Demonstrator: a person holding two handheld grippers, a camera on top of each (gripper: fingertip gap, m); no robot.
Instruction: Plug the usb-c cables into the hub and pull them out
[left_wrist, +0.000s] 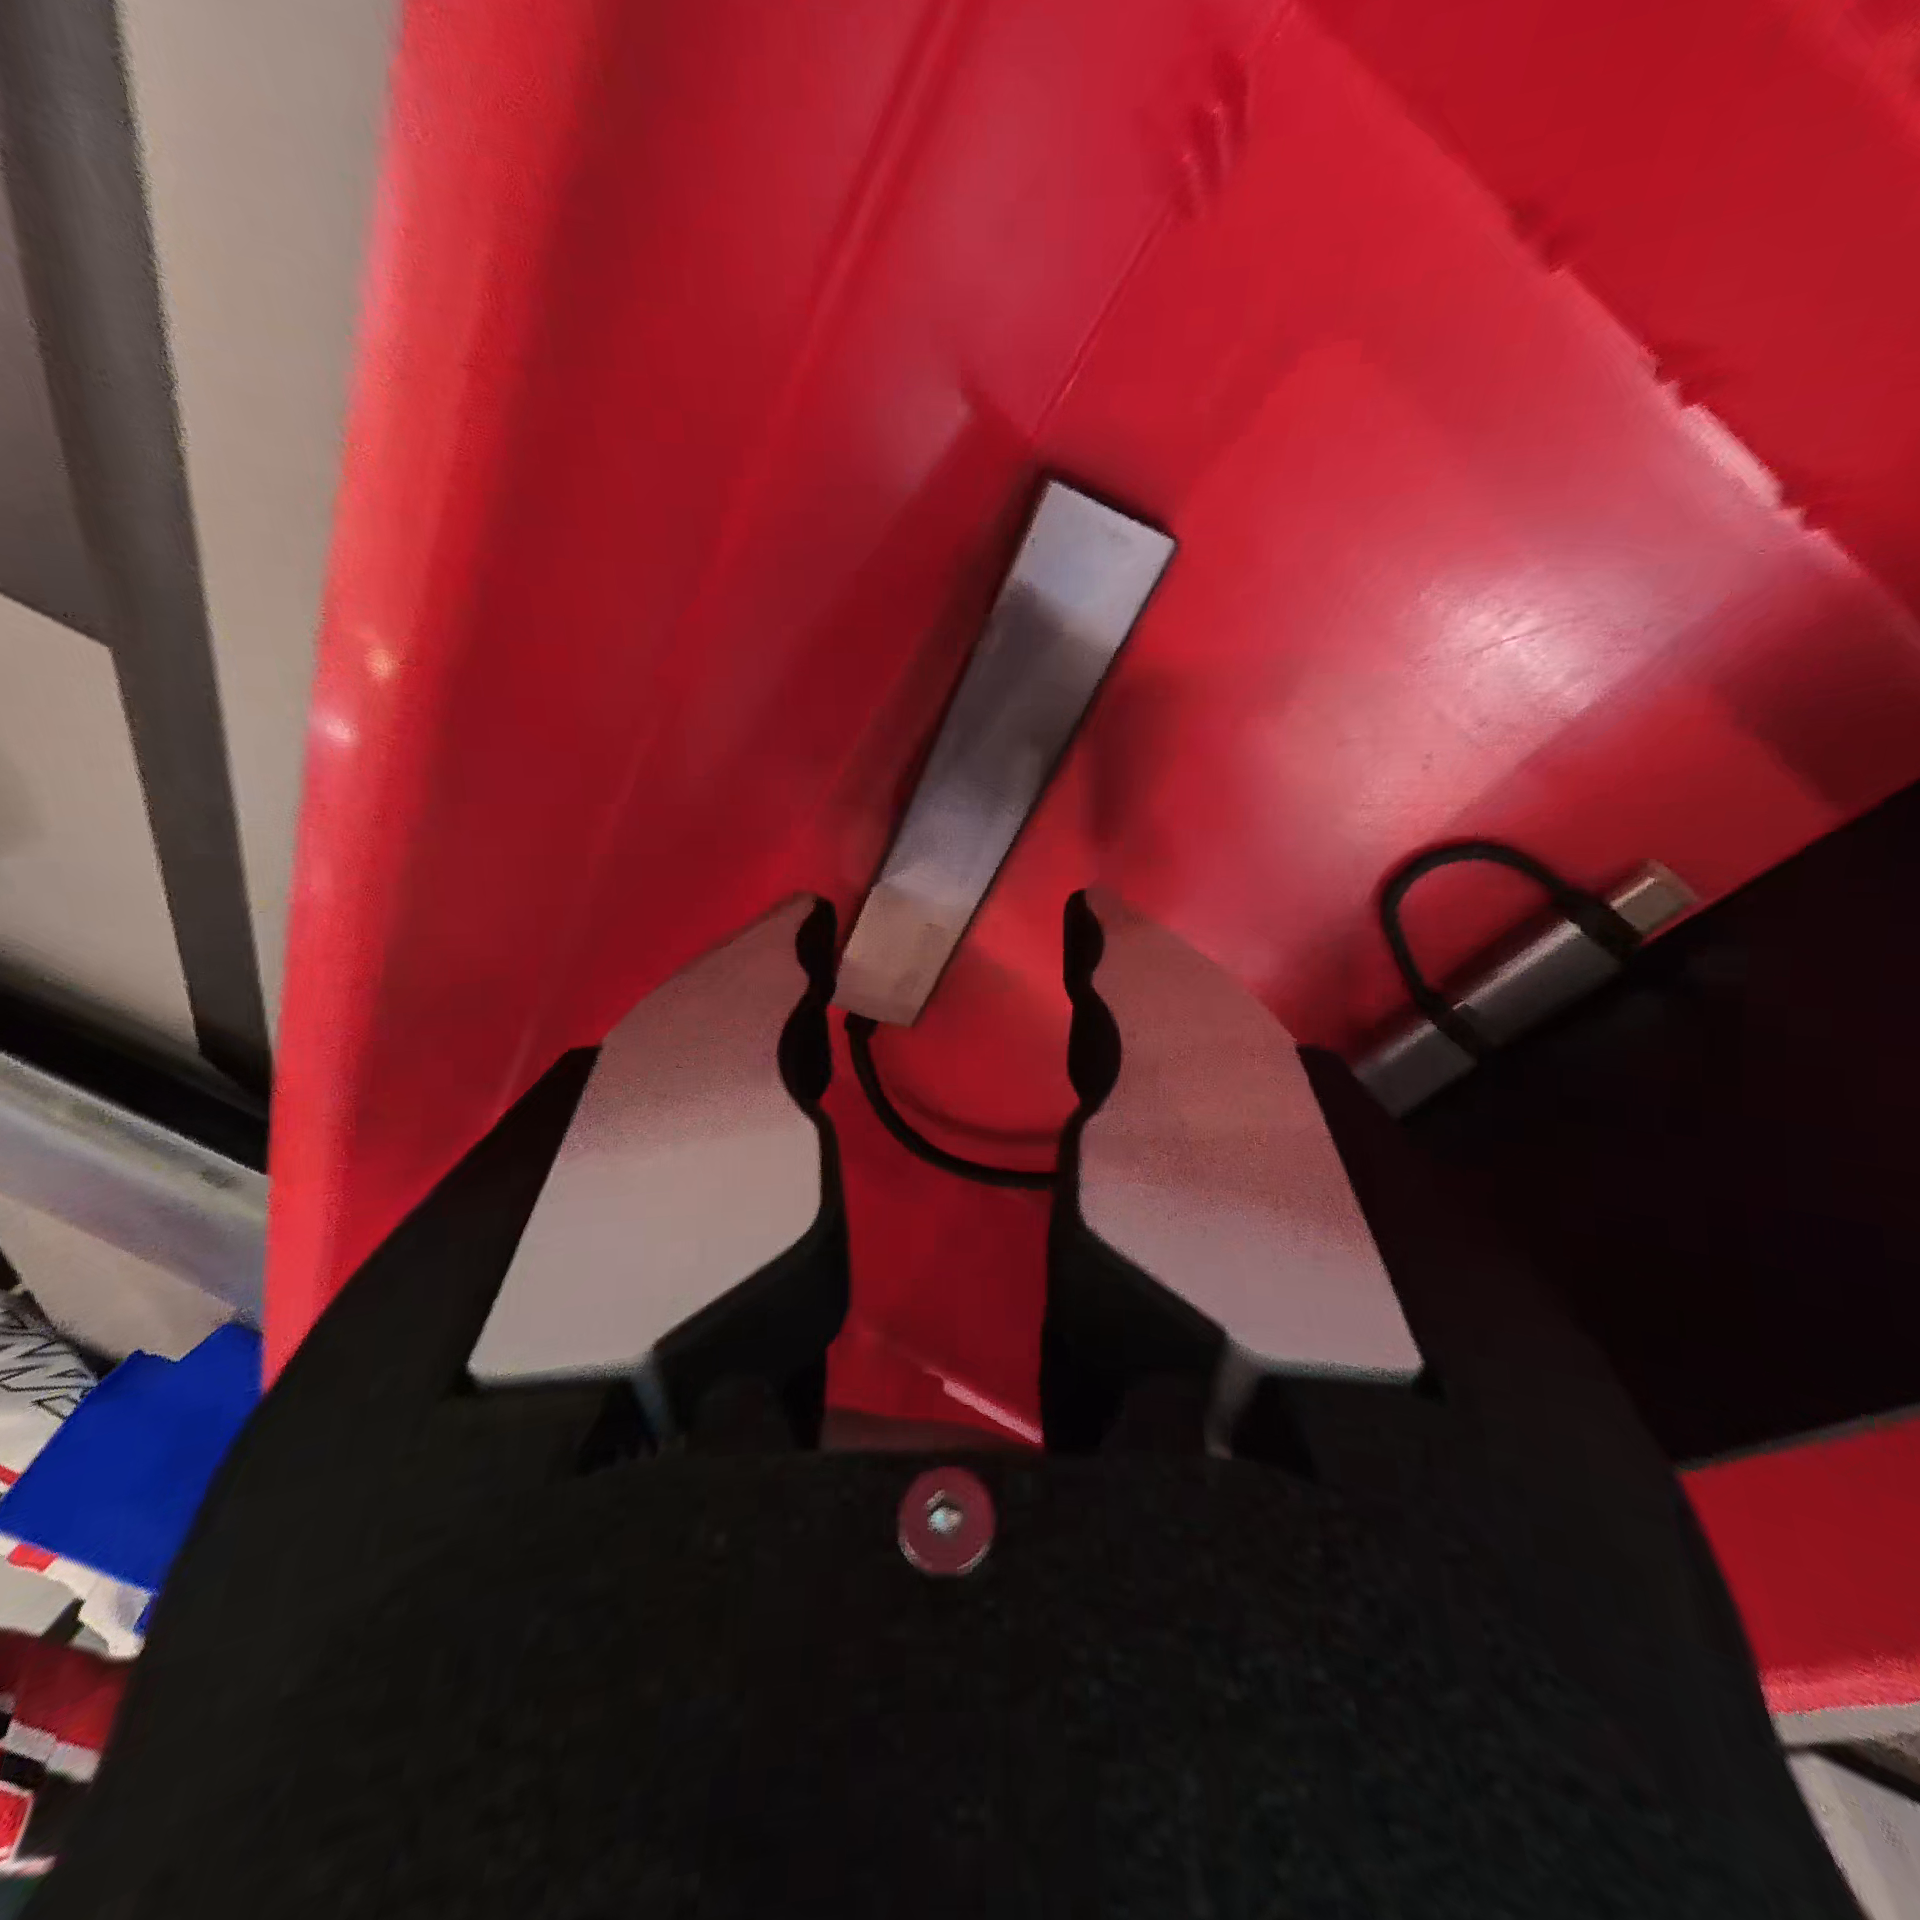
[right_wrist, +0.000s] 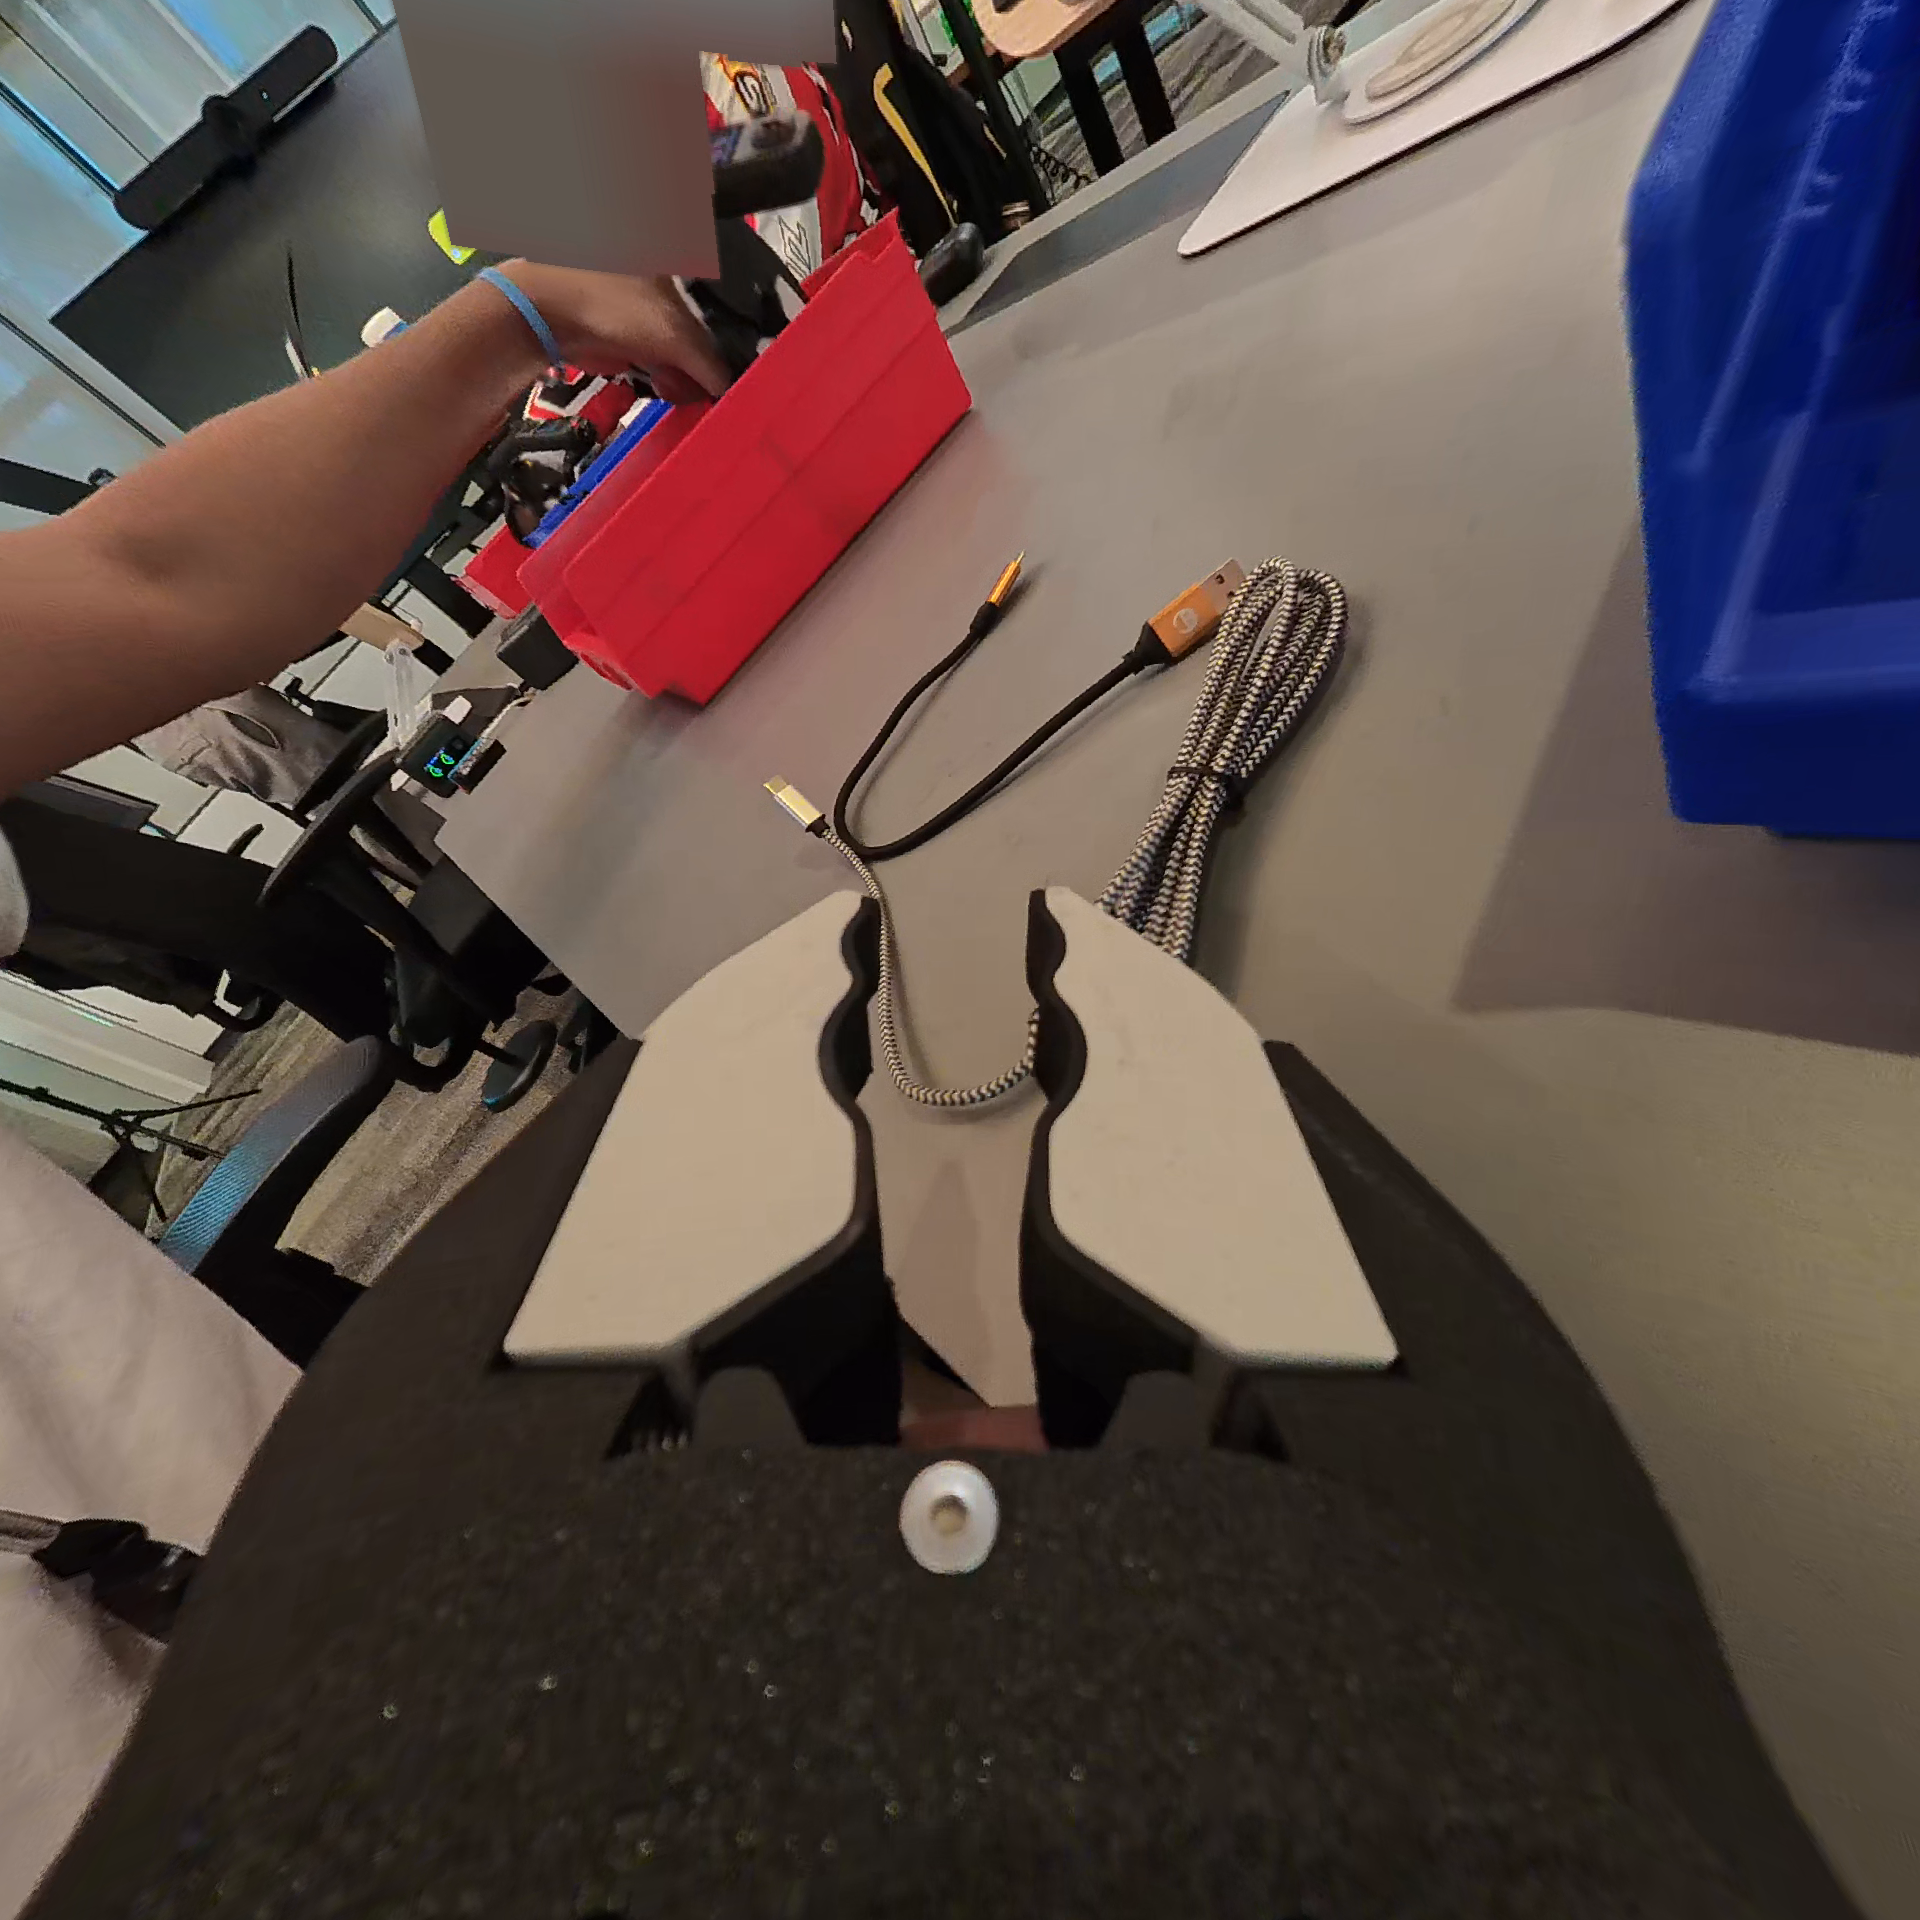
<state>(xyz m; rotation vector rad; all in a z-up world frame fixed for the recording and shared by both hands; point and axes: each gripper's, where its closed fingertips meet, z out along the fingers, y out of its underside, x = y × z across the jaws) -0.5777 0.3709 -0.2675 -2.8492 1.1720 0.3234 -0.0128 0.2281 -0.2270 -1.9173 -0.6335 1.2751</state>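
Inside the red bin (left_wrist: 623, 520) lie a hub (left_wrist: 1013, 727) and adapter (left_wrist: 1496, 997); both claws gape.

It looked like an office workroom: a long grey bench (right_wrist: 1299, 436), black wheeled office chairs (right_wrist: 343, 935) on carpet, and red (right_wrist: 769, 499) and blue plastic storage bins (right_wrist: 1787, 416).
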